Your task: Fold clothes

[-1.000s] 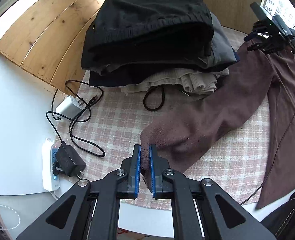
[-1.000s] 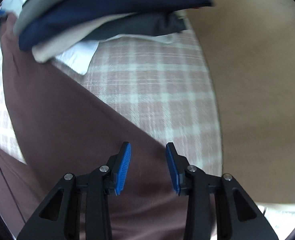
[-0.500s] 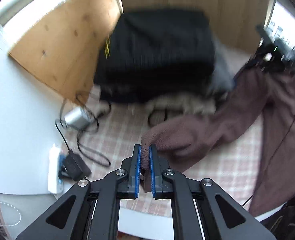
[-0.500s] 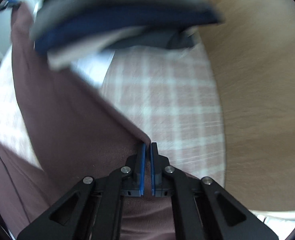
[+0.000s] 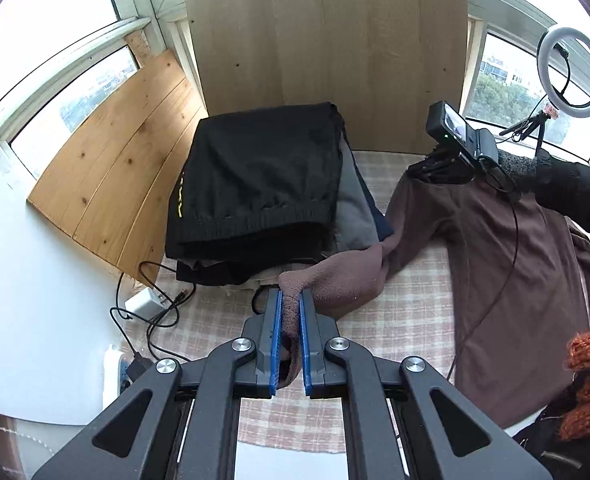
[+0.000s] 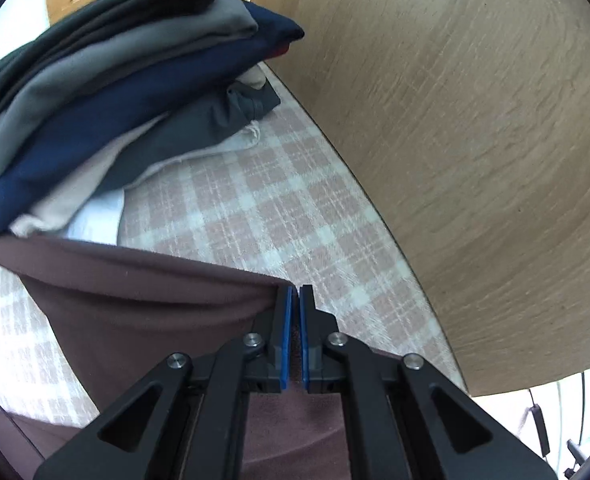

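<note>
Both tongs clamp the brown top (image 5: 495, 264): left gripper (image 5: 289, 336) on the cuff, right gripper (image 6: 295, 336) on its far edge (sleeve runs between them), above the checked bench (image 6: 279, 200).

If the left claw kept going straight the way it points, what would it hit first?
Probably the stack of folded clothes, just beyond the sleeve cuff the left claw pinches; depth is hard to judge, so the checked cloth could come first.
</note>
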Demonstrator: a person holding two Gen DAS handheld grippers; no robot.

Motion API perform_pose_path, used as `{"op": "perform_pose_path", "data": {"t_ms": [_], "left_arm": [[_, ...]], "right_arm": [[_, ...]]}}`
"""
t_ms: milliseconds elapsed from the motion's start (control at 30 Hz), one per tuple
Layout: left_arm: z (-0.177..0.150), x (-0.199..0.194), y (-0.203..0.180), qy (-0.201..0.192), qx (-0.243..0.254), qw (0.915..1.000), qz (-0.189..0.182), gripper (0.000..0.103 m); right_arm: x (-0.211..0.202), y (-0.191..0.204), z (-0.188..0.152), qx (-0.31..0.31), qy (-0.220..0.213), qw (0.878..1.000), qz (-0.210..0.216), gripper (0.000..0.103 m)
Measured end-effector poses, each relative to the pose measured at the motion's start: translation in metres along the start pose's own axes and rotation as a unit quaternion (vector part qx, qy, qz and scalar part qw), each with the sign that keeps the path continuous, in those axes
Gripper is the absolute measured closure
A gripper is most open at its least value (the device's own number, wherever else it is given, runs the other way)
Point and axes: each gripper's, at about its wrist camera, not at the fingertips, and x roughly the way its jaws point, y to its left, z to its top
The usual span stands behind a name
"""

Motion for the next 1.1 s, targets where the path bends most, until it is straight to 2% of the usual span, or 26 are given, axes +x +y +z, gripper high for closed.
{"op": "perform_pose_path", "data": {"t_ms": [67, 133, 200, 267, 367, 500, 600, 767, 867, 933, 967, 1033, 1100], "left_arm": [[-0.005, 0.004, -0.006, 0.010, 0.002, 1.0000, -0.002, 0.096], [-0.014, 0.008, -0.010, 0.022, -0.001, 0.9997, -0.007, 0.096], [-0.027, 0.010, -0.017, 0.030, -0.003, 0.9994, -0.018, 0.096], [-0.041, 0.012, -0.027, 0.036, -0.003, 0.9988, -0.032, 0.096], [-0.064, 0.015, -0.041, 0.043, -0.010, 0.9969, -0.065, 0.096], [-0.096, 0.023, -0.066, 0.056, 0.001, 0.9940, -0.093, 0.096], [-0.120, 0.033, -0.083, 0.069, 0.007, 0.9897, -0.125, 0.096], [-0.151, 0.053, -0.111, 0.087, 0.031, 0.9840, -0.153, 0.096], [-0.166, 0.061, -0.123, 0.095, 0.051, 0.9826, -0.151, 0.095], [-0.168, 0.058, -0.119, 0.092, 0.052, 0.9846, -0.139, 0.095], [-0.169, 0.057, -0.117, 0.091, 0.051, 0.9857, -0.133, 0.095], [-0.167, 0.046, -0.104, 0.080, 0.040, 0.9895, -0.114, 0.095], [-0.163, 0.029, -0.089, 0.061, 0.031, 0.9938, -0.088, 0.095]], "right_arm": [[-0.007, -0.002, -0.001, 0.010, 0.020, 1.000, -0.005, 0.098], [-0.018, -0.005, -0.003, 0.038, 0.040, 0.998, 0.001, 0.088], [-0.036, -0.012, -0.004, 0.108, 0.056, 0.991, 0.057, 0.078], [-0.039, -0.013, -0.007, 0.185, 0.086, 0.971, 0.121, 0.068], [-0.029, 0.006, -0.008, 0.250, 0.132, 0.945, 0.165, 0.067], [-0.010, 0.026, -0.003, 0.303, 0.169, 0.924, 0.164, 0.067], [0.009, 0.029, -0.003, 0.353, 0.190, 0.898, 0.183, 0.067], [0.017, 0.026, -0.002, 0.386, 0.217, 0.881, 0.170, 0.067], [0.017, 0.024, -0.004, 0.394, 0.231, 0.874, 0.165, 0.067], [0.013, 0.025, -0.006, 0.389, 0.228, 0.880, 0.147, 0.077], [0.008, 0.026, -0.008, 0.385, 0.223, 0.885, 0.140, 0.088], [-0.006, 0.024, -0.012, 0.385, 0.209, 0.886, 0.154, 0.091], [-0.027, 0.017, -0.017, 0.395, 0.189, 0.881, 0.180, 0.095]]}}
